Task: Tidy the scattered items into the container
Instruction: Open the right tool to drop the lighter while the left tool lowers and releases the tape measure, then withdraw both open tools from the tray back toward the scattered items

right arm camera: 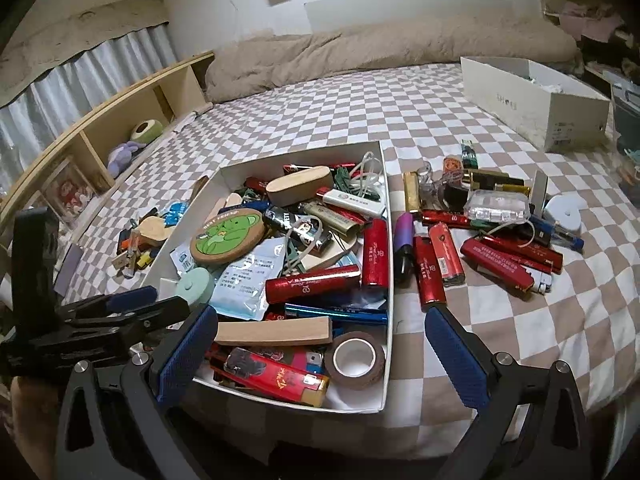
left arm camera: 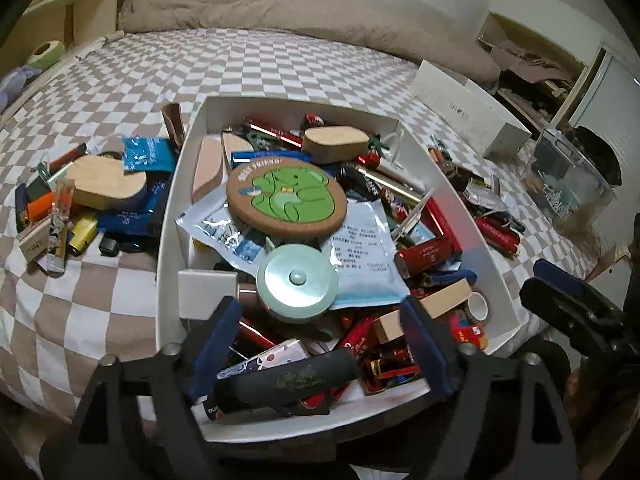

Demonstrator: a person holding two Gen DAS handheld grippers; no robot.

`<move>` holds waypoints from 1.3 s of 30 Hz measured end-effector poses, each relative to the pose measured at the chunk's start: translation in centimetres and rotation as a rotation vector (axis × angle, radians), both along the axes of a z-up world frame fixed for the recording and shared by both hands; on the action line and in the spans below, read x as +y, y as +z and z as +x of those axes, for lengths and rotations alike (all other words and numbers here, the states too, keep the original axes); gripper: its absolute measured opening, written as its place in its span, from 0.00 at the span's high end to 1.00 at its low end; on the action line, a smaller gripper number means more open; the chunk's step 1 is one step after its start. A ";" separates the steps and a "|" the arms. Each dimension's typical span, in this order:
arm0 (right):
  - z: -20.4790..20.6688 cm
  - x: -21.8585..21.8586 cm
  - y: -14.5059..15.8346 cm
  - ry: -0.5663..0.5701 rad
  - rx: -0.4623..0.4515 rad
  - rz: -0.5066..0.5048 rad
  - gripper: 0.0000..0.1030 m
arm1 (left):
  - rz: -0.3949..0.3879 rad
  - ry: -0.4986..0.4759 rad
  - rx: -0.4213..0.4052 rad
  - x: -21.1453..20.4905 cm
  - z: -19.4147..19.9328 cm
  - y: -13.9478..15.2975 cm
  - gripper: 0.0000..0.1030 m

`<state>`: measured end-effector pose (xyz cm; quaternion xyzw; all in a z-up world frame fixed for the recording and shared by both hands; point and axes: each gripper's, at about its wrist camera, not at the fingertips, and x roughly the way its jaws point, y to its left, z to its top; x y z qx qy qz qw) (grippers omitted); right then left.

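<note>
While the left gripper point(left arm camera: 320, 344) is held open over the box point(left arm camera: 448, 184), a black tube point(left arm camera: 288, 380) lies loose between its fingers. The right gripper point(right arm camera: 320, 344) is held open at the box's near corner, nothing gripped.

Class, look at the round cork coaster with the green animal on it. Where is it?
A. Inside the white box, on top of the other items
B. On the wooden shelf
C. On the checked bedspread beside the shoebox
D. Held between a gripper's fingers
A: the coaster lies on top of the pile inside the white box, with no gripper touching it.

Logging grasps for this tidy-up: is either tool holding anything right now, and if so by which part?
Nothing is held. The left tool stands open over the white box, its pads clear of the black tube beneath. The right tool is open and empty.
</note>
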<state>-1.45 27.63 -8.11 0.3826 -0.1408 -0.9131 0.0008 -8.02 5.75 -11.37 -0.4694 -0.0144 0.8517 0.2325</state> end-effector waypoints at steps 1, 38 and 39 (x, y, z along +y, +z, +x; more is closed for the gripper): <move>0.1 -0.1 0.1 -0.001 0.006 0.005 0.00 | 0.001 0.005 0.010 0.0 0.1 0.3 0.09; 4.0 -1.5 4.1 -0.046 0.100 0.133 0.00 | -0.009 0.085 0.219 -2.9 4.7 6.3 0.00; 4.1 -1.5 4.1 -0.047 0.100 0.134 0.00 | -0.009 0.086 0.221 -3.0 4.7 6.3 0.00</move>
